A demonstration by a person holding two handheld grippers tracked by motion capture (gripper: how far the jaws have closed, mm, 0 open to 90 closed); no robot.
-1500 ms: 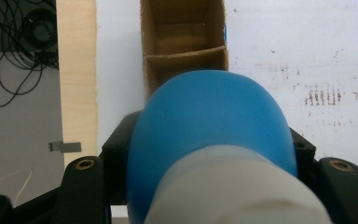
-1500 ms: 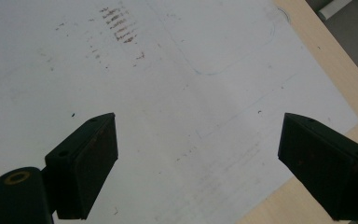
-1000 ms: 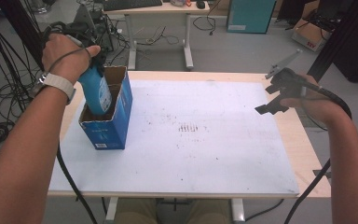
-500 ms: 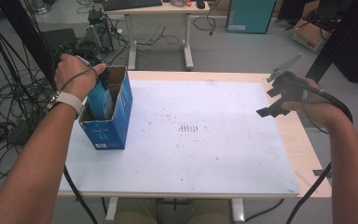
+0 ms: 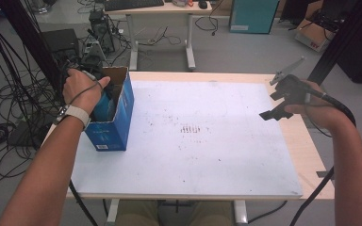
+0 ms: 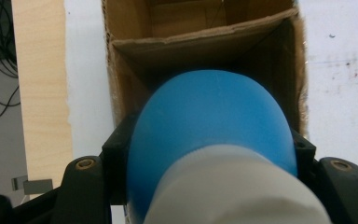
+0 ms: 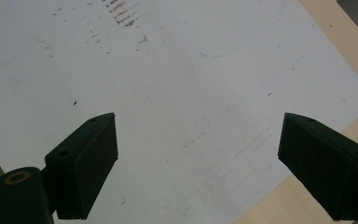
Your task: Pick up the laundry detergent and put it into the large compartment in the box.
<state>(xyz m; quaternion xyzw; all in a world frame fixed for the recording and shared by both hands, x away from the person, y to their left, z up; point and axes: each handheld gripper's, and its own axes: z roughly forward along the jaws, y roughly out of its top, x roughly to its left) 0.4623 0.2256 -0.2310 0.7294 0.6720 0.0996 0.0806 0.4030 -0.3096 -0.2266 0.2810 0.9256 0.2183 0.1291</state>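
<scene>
A blue bottle [image 6: 209,116] with a white cap end sits between the jaws of my left gripper [image 6: 209,161], which is shut on it. The bottle's rounded end is down inside an open blue cardboard box [image 6: 205,42]. In the high view the box [image 5: 120,117] stands at the left edge of the table, and the person's left hand covers most of the gripper over the bottle [image 5: 104,107]. My right gripper [image 5: 283,96] hovers above the table's right side, open with nothing between its jaws. The right gripper [image 7: 200,158] looks down on the white sheet [image 7: 168,93].
The white sheet [image 5: 207,141] covers most of the wooden table [image 5: 311,150]. Cables [image 5: 9,94] and equipment lie on the floor to the left. A second desk [image 5: 160,9] and a teal cabinet [image 5: 250,14] stand behind. A black frame post [image 5: 339,42] rises at the right.
My left hand has sunk, taking the blue bottle from above the box rim down into the box. The right gripper has stayed where it was.
</scene>
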